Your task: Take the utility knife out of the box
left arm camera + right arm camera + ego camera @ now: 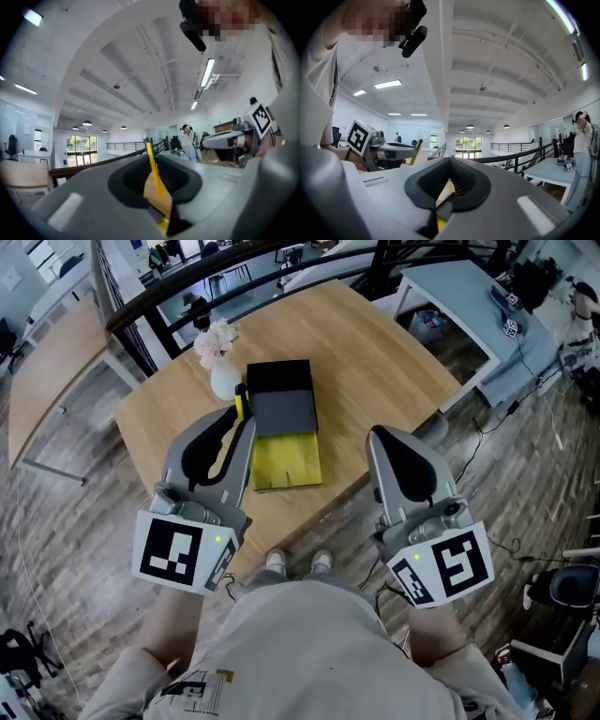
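Note:
A black box lies on the round wooden table, with its yellow inner tray slid out toward me. My left gripper is raised above the table beside the box's left edge. It is shut on the thin yellow utility knife, which stands up between its jaws. My right gripper hovers to the right of the box, with its jaws together and nothing in them. In the right gripper view the left gripper shows with the yellow knife.
A white vase with pale pink flowers stands just left of the box's far end. A railing runs behind the table. Another grey table stands at the back right, where a person is standing.

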A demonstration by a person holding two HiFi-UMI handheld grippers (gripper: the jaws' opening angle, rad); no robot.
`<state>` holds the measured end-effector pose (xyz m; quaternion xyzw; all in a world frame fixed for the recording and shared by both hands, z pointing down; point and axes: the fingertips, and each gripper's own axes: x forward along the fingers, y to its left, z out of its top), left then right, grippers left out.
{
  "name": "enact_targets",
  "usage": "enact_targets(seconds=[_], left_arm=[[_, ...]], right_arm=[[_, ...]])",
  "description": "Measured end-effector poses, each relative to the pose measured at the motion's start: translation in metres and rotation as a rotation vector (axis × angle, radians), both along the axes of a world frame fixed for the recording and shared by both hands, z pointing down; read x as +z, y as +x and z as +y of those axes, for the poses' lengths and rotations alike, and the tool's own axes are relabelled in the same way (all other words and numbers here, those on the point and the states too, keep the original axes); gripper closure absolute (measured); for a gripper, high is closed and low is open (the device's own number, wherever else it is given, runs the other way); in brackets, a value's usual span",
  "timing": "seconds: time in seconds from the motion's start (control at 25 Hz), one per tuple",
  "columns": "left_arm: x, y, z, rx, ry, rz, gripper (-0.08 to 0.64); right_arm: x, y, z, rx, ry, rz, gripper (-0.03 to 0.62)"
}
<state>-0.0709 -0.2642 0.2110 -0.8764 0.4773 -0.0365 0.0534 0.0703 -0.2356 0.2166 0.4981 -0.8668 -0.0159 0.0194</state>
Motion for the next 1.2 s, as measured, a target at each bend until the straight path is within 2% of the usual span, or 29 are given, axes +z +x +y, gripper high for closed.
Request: enact_targets(seconds=[0.12, 0.28, 0.52, 0.72, 1.0, 1.2], left_arm=[[-0.002, -0.003, 0.009, -0.007, 0.03, -0.028, 0.505], [0.014, -0.005, 0.021, -0.01, -0.008, -0.062, 0.505], [0.028, -0.007, 0.032, -0.009, -0.022, -0.006, 0.505], [0.032, -0.005, 0.038, -0.009, -0.043, -0.029, 0.505], [0.039, -0.003, 0.036, 0.007, -0.069, -0.032, 0.505], [0.035, -0.005, 0.035, 0.014, -0.027, -0.026, 0.505]], right_arm=[[0.008, -0.005, 0.005, -0.013, -0.018, 0.008, 0.591], [0.023, -0.014, 0.014, -0.038, -0.056, 0.013, 0.591], [0.041, -0.019, 0.023, -0.045, -0.091, 0.0, 0.592], [0.045, -0.018, 0.027, -0.045, -0.105, -0.018, 0.591], [0.058, -0.018, 0.023, -0.023, -0.122, 0.019, 0.591], [0.06, -0.021, 0.021, -0.029, -0.131, 0.016, 0.592]])
